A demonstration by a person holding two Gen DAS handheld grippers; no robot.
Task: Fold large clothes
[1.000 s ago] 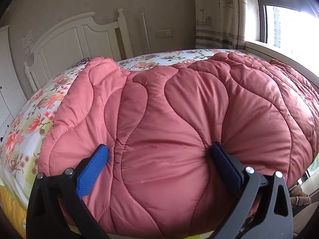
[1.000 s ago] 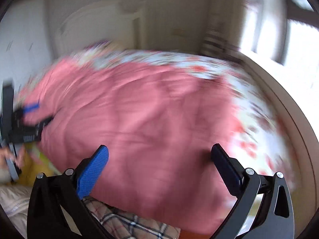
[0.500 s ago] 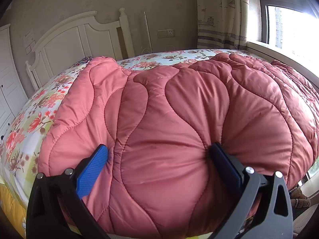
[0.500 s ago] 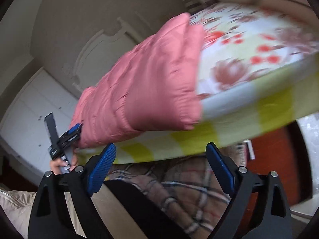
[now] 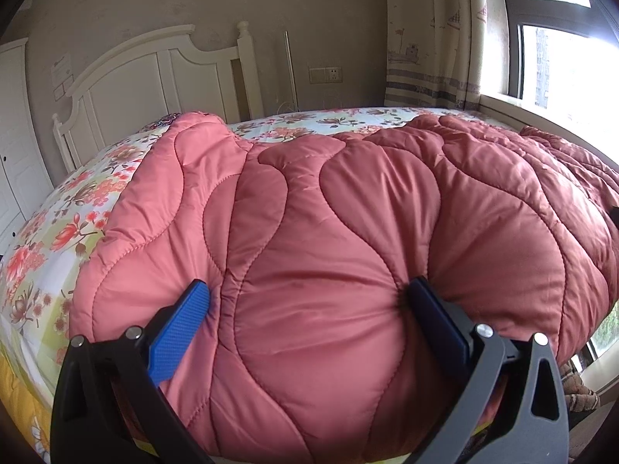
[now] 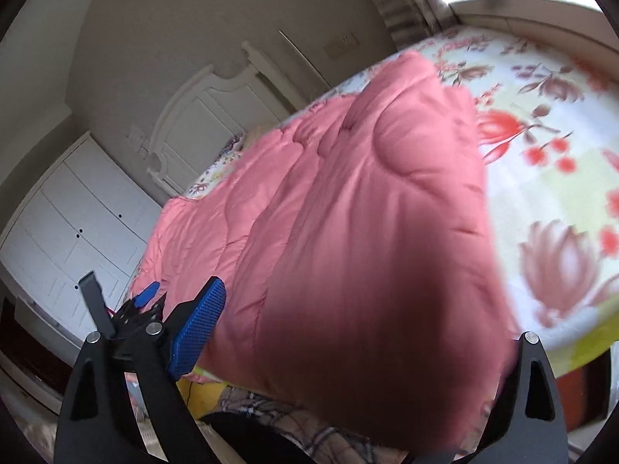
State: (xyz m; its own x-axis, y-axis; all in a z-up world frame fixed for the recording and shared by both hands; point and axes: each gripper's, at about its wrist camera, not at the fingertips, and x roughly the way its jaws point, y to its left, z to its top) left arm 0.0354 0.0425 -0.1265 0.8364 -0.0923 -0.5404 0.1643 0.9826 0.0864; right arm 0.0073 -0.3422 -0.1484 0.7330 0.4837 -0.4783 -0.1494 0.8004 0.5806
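Left wrist view: left tool (image 5: 305, 297) spread wide, fingers pressing the pink quilt (image 5: 348, 239) on the bed (image 5: 58, 232); right tool (image 6: 359, 309) spread around its corner.

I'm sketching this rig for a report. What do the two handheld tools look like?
Both look alike: each tool, left and right, has a matte black frame with triangular cut-outs and silver screw heads at the finger bases. The fingers carry flat blue pads with a fine dotted texture. No cables or markings are visible. Near the right tool, plaid fabric shows below.
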